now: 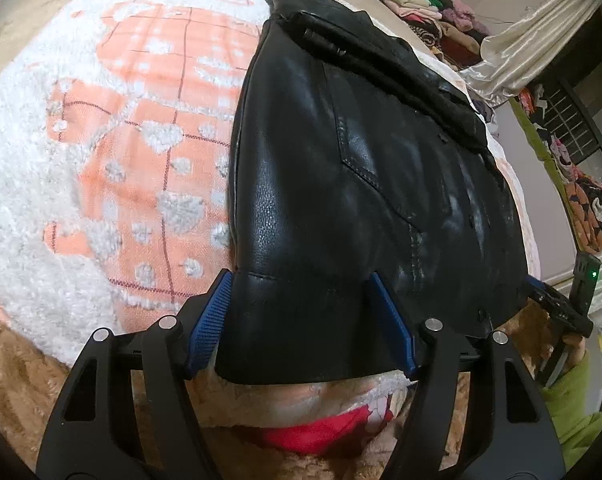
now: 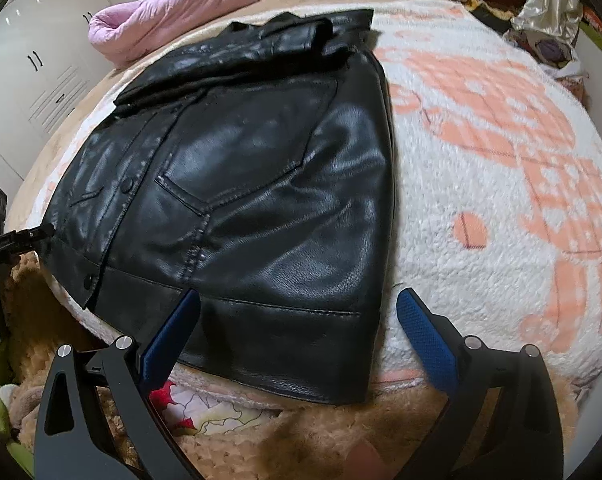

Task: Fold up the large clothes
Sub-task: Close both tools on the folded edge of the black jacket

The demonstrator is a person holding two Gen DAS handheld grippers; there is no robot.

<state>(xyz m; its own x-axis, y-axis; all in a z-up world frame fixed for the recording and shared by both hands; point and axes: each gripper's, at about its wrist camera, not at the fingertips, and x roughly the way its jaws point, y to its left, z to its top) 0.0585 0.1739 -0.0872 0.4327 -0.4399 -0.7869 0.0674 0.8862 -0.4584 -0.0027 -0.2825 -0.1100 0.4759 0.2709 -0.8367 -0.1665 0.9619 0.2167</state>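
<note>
The left tongs [image 1: 301,316] are seen straddling the near hem corner of the black leather jacket [image 1: 341,168]. Both blue pads [image 1: 215,320] are set right against the leather on either side, yet whether the hem is truly pinched cannot be told from this view. No earlier frame is given, so only the present stance is reported.

Over to the right tongs [image 2: 301,334]: they are held released, jaws wide. One blue pad [image 2: 173,336] is laid over the jacket's [image 2: 261,184] hem, while the other is kept apart from the leather, above the fleece just beside the jacket's edge. Nothing is gripped there.

The jacket is spread flat on the bed, front side up, with snap buttons and a chest pocket shown, and a sleeve is folded across its far end by the collar. It is carried by a white and peach fleece blanket [image 1: 121,140], which is laid over a tan plush cover [image 2: 301,436]. A pink padded garment [image 2: 169,16] is bundled at the far edge of the bed. Heaps of clothes [image 1: 429,12] are stacked beyond, and white cabinet doors [image 2: 33,60] are seen at the far side.
</note>
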